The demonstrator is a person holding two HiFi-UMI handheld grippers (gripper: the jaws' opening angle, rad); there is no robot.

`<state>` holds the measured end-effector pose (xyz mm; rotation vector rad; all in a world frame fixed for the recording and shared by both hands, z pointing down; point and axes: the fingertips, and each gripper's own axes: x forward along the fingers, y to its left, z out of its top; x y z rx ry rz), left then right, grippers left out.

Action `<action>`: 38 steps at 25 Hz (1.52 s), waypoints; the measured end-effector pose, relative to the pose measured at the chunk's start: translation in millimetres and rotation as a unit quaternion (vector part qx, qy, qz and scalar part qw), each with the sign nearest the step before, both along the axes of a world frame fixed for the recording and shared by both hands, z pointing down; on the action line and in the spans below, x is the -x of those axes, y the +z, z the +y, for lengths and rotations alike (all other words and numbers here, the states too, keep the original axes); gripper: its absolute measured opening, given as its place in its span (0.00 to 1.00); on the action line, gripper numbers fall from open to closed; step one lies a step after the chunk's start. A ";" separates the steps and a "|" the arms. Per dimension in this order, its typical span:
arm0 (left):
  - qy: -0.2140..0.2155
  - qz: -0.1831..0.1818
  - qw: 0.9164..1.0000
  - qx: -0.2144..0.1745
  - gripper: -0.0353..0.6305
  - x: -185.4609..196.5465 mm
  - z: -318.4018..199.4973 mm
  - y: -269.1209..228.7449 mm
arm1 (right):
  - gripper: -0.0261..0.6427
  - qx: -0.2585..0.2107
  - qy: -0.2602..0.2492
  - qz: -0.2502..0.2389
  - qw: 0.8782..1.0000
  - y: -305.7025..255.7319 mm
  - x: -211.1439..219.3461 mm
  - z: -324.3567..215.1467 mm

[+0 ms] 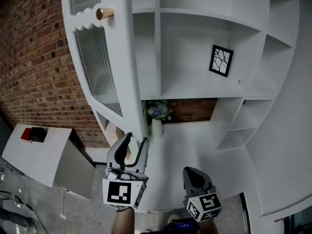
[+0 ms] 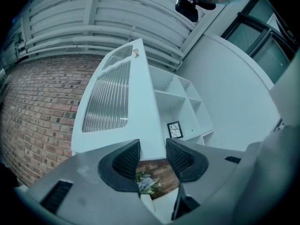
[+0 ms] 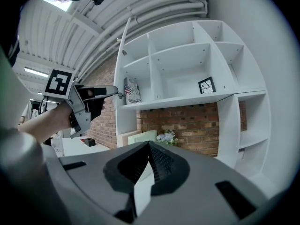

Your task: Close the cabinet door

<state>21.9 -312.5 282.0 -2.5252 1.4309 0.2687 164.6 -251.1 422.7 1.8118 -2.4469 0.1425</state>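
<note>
The white cabinet [image 1: 204, 43] has its door [image 1: 105, 67] swung out, a ribbed glass panel with a gold knob [image 1: 104, 13] near the top. My left gripper [image 1: 136, 139] is at the door's lower free corner, jaws apart. In the left gripper view the door's edge [image 2: 147, 116] shows in the gap of that gripper [image 2: 153, 156], and I cannot see the pads pressing it. The right gripper [image 1: 196, 175] hangs lower right, away from the door; its jaws [image 3: 149, 149] are shut and hold nothing. The right gripper view shows the left gripper [image 3: 116, 92] against the door's edge.
A framed picture [image 1: 221, 60] sits on a shelf. A vase of flowers [image 1: 157, 116] stands in the brick-backed recess below. A brick wall [image 1: 39, 67] runs on the left. A white desk [image 1: 44, 152] with a red and black object [image 1: 34, 134] stands low left.
</note>
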 end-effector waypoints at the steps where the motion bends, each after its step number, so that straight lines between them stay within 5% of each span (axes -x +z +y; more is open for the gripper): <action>1: 0.000 0.000 1.000 0.001 0.32 -1.6 -1.9 0.0 | 0.04 0.001 -0.001 0.000 1.000 0.6 -0.7 -1.4; 21: -0.006 0.005 1.000 0.017 0.28 -43.8 -71.5 2.7 | 0.04 -0.007 0.001 -0.009 1.000 -5.3 -52.0 -35.2; 38: -0.040 0.005 0.999 0.010 0.27 -55.8 -98.9 2.3 | 0.04 -0.034 -0.053 0.000 0.998 -14.4 -59.0 -78.3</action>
